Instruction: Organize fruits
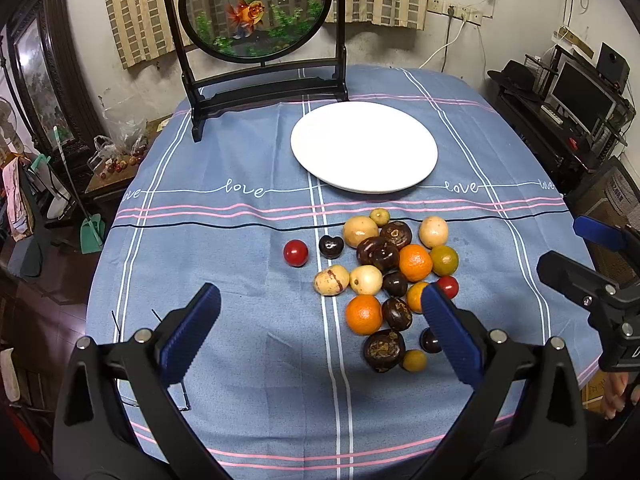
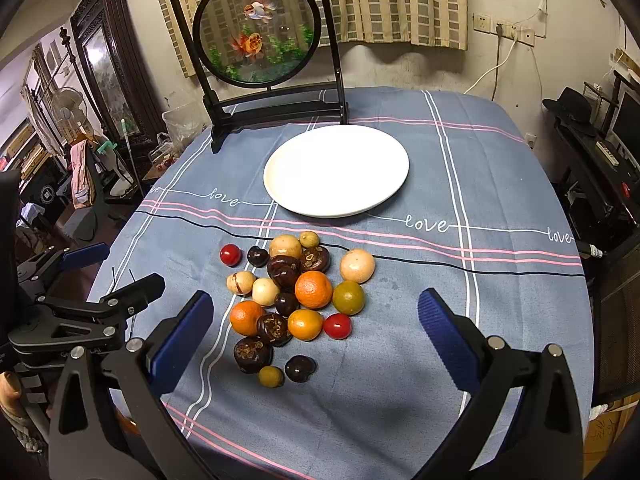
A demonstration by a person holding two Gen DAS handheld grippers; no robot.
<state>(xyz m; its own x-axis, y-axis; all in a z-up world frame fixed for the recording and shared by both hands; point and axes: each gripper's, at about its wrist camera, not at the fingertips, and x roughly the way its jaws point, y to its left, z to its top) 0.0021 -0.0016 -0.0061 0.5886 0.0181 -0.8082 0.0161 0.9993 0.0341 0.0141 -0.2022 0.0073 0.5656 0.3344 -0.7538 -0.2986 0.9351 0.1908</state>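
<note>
A cluster of mixed fruits [image 2: 296,304] lies on a counter covered by a blue striped tablecloth [image 2: 460,280], just in front of an empty white plate [image 2: 336,170]. The left tongs [image 1: 320,332] hover spread wide, holding nothing, with the cluster ahead and toward their right finger. The right tongs [image 2: 314,332] are likewise wide apart and empty, the fruits lying ahead between their fingers, nearer the left one. A framed goldfish screen [image 2: 256,26] stands behind the plate.
</note>
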